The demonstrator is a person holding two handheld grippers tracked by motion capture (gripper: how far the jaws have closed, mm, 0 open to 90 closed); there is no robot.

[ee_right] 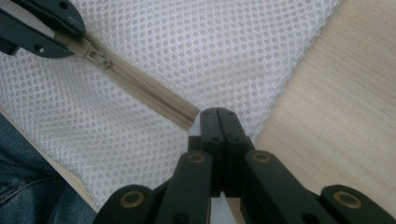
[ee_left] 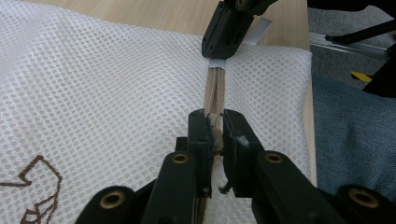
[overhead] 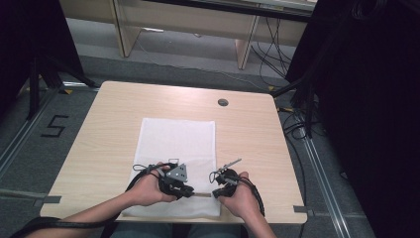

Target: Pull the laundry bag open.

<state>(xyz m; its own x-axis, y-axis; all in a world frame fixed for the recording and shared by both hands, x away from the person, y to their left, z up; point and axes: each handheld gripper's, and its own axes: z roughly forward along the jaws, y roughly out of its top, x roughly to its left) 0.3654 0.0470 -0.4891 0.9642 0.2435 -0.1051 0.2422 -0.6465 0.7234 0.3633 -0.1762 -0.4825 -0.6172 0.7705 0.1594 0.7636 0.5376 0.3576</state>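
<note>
While one mesh bag lies flat, two grippers clamp its single zipper.

1 mesh bag, 1 zipper, 2 grippers, 1 table.

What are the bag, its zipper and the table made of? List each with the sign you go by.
Bag: white open mesh, likely synthetic; regular small holes show, with a brown stitched mark at one corner.
Zipper: beige woven tape with fine teeth, probably plastic or nylon; its slider looks coated the same beige.
Table: light wood-grain top, matte, possibly laminate; straight printed-looking grain.
</note>
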